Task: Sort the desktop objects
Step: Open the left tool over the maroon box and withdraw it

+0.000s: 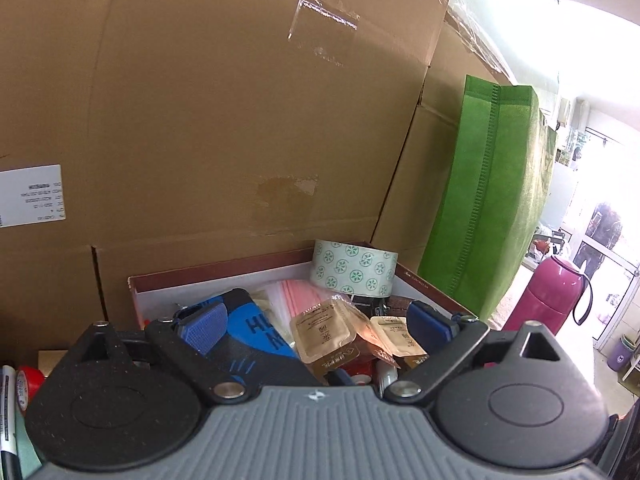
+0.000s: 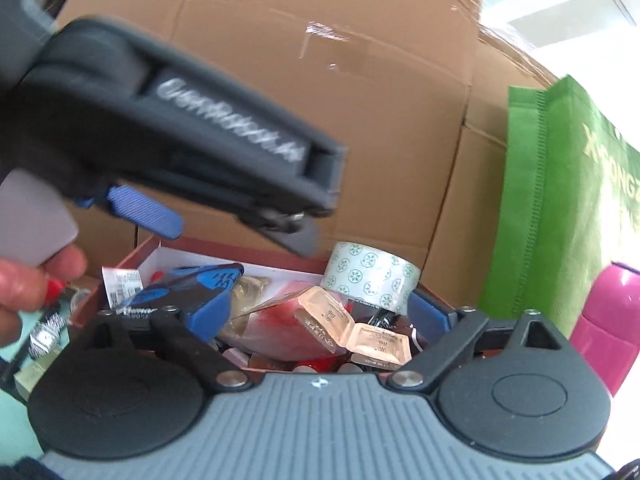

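A shallow red-brown box (image 1: pixel 224 270) (image 2: pixel 248 250) with a white inside is piled with small things. In it lie a blue-and-black packet (image 1: pixel 256 336) (image 2: pixel 200 280), tan sachets (image 1: pixel 324 330) (image 2: pixel 326 316), a pink zip bag (image 1: pixel 300 296) and a roll of green-patterned tape (image 1: pixel 354 266) (image 2: pixel 372 276) at the far right corner. My left gripper (image 1: pixel 316 326) hangs open over the pile, its blue pads wide apart and gripping nothing. My right gripper (image 2: pixel 320 314) is open too, just above the same pile. In the right wrist view the left gripper (image 2: pixel 240 236) crosses overhead, held by a hand (image 2: pixel 24 284).
Tall cardboard cartons (image 1: pixel 200 120) (image 2: pixel 360 120) stand right behind the box. A green fabric bag (image 1: pixel 492 208) (image 2: pixel 560 200) and a pink flask (image 1: pixel 548 296) (image 2: pixel 604 312) stand to the right. Marker pens (image 1: pixel 8 396) and a red tape roll (image 1: pixel 30 376) lie at the left.
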Tool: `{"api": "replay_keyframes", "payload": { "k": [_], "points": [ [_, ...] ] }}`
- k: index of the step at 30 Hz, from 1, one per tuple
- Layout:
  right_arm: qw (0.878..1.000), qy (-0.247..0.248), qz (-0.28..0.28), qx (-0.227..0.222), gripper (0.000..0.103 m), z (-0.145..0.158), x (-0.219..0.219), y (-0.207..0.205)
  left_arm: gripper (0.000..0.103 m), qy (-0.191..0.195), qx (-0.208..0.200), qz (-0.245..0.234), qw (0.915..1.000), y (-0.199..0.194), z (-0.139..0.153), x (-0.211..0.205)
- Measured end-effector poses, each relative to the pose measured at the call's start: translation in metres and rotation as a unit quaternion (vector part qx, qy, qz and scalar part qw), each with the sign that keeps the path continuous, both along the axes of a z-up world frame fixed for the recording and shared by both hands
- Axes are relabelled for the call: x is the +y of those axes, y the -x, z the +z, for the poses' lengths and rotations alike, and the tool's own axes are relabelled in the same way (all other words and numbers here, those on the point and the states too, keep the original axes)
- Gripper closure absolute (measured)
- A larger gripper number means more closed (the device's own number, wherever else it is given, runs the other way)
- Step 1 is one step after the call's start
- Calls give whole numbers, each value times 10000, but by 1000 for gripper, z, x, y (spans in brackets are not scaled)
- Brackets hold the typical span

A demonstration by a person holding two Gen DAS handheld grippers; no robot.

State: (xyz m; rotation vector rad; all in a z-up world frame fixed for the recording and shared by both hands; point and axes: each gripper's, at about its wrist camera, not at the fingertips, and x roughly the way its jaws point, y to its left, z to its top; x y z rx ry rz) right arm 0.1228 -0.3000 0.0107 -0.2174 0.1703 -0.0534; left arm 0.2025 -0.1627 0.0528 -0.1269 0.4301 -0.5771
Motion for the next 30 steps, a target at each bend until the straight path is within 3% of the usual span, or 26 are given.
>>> {"api": "replay_keyframes", "payload": {
  "k": [5, 20, 30],
  "points": [
    [9992, -384, 57, 73, 9, 6, -7, 3, 4, 46, 6, 99, 9999, 13, 2, 12],
    [9966, -714, 382, 182, 8, 11, 11, 38, 4, 137, 425, 461, 9979, 63, -21, 61],
    [9929, -607, 870, 531, 7, -2, 46, 66, 4, 137, 671, 831, 9942, 105, -45, 100]
  ]
}}
